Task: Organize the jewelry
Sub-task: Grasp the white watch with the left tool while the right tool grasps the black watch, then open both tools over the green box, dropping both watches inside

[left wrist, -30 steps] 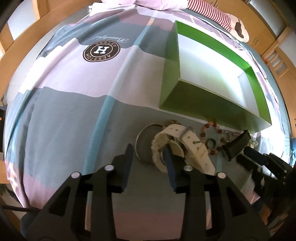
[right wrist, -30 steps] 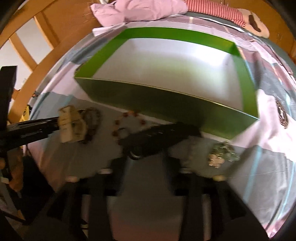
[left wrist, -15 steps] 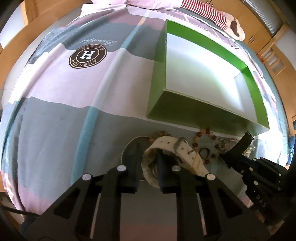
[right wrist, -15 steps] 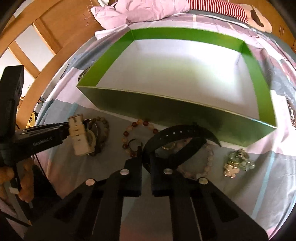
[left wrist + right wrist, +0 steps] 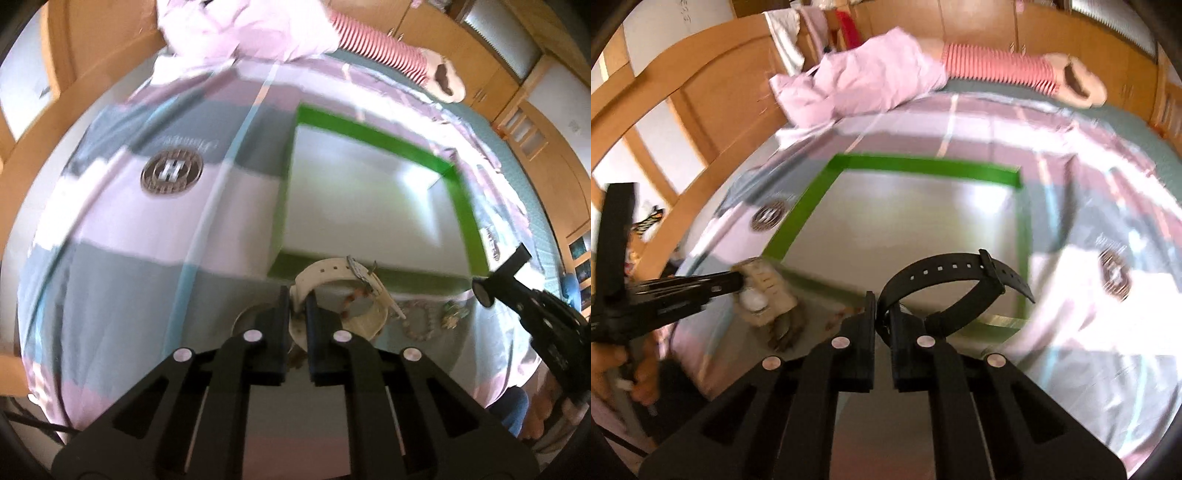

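The left gripper (image 5: 298,299) is clamped on the cream watch (image 5: 334,291): its flat black pads pinch the strap where the loop curves down, and the watch hangs clear of the bedspread (image 5: 122,280). The strap is a matte, rubbery band with a row of small square holes and a metal buckle at the top of the loop. Below it on the fabric lie a round metallic dish (image 5: 245,317), partly hidden by the fingers, a pale beaded bracelet (image 5: 421,325) and a small greenish cluster of jewelry (image 5: 456,314); blur makes finer detail unreadable.

The right gripper (image 5: 882,314) is closed on the black watch (image 5: 955,280). Its pads grip the near end of the smooth black strap, which arches up in an open oval with square perforations, a keeper loop and a pointed free tail. This watch is held in the air in front of the near wall of the green box (image 5: 923,168).

The box is a shallow, open rectangular tray with bright green cardboard walls and a pale, glossy floor. It sits on the bedspread, a soft cloth in pink, grey and white blocks with pale blue stripes and a round dark emblem (image 5: 171,171). A wooden headboard (image 5: 701,92) and a pink pillow (image 5: 864,81) lie beyond.
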Available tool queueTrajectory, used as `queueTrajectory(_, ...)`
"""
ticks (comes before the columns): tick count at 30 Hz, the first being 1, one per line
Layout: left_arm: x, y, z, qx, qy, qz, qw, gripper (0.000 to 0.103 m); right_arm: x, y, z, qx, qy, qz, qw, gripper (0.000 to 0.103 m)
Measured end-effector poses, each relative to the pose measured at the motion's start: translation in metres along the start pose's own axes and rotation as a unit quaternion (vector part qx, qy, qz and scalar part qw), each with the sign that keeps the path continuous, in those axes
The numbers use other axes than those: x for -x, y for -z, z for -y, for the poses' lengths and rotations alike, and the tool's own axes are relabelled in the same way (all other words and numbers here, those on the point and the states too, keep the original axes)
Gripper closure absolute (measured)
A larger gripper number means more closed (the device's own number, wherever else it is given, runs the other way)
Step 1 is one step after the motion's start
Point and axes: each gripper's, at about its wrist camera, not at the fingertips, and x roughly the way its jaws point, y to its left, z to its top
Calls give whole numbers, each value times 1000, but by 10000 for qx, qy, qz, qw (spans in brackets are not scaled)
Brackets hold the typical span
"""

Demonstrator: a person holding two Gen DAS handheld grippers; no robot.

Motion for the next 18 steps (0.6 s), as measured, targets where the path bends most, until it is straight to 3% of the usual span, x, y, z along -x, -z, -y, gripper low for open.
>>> queueTrajectory(5, 10, -35, 29, -331, -124, 363, 9987, 95, -18, -24, 18, -12, 263, 17, 9997, 96)
queueTrajectory(11, -23, -68, 58, -638, -301, 305, 9970, 93, -53, -33, 33, 22, 621, -211, 9978, 95)
queueTrajectory(13, -37, -70, 63, -701, -277, 169, 9970, 86, -60, -32, 36, 50, 735, -334, 9967, 83)
queueTrajectory(15, -43, -67, 64, -707, -355, 96, 9968, 58, -55, -31, 38, 47, 807, -358, 9961, 53)
queueTrajectory(17, -31, -58, 59, -678, -354, 257, 9967, 52, -35, -25, 41, 28, 792, -91, 9968, 39)
queueTrajectory(18, -26, -53, 56, -655, -309, 289, 9970, 50, -27, -21, 44, 24, 792, -5, 9969, 39)
